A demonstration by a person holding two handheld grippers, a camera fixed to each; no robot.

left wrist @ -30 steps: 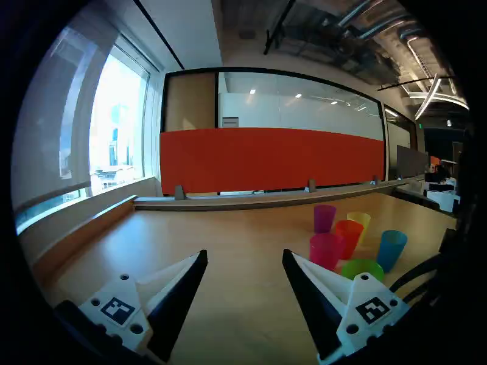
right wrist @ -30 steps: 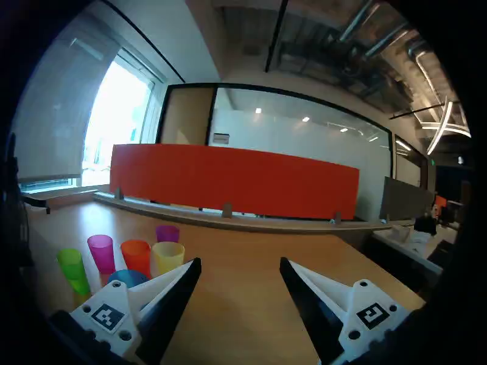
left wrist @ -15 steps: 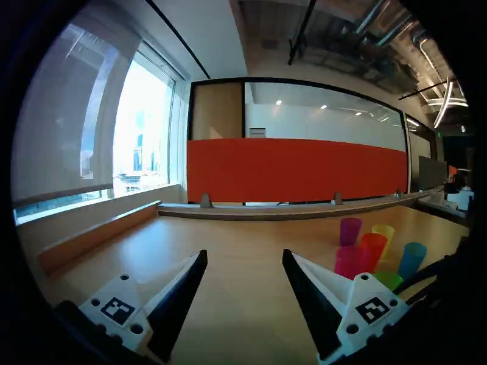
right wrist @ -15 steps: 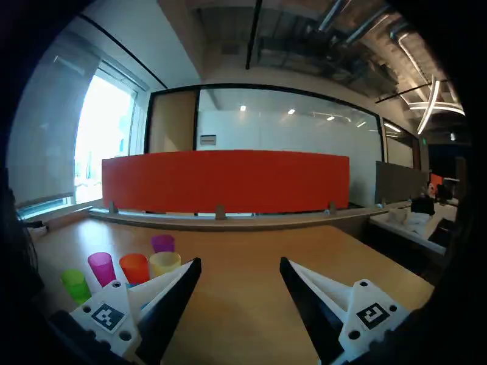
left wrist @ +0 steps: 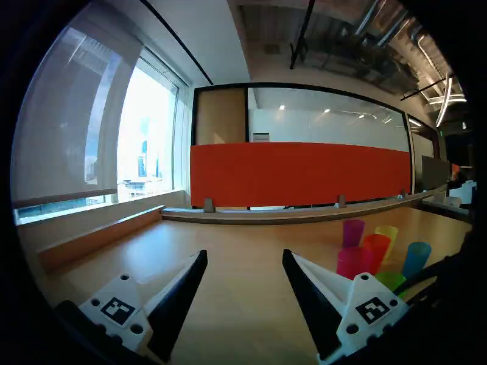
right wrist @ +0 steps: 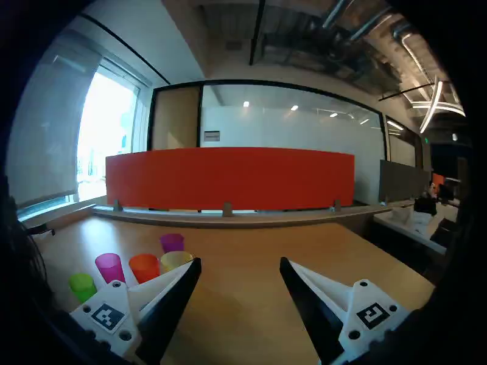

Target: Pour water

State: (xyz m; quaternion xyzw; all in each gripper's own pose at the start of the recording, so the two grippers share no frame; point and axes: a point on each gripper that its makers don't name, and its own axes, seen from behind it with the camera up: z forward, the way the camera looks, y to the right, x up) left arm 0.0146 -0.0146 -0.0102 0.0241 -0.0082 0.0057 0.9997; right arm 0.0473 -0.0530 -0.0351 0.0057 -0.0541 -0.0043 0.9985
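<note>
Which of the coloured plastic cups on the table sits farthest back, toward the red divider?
The purple plastic cup: it stands behind the orange plastic cup and the yellow plastic cup, nearest the red divider panel.

You have a smooth, faintly glossy wood-look bench (left wrist: 243, 237) under translucent coloured plastic cups (left wrist: 377, 246). Your left claw (left wrist: 244, 253) and right claw (right wrist: 239, 260) look matt white plastic, with black inner faces.

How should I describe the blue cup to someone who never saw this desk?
Find the wooden desk before the red partition. Coloured cups stand clustered on it; in the left gripper view the blue cup is at the cluster's right edge, the only blue one.
</note>
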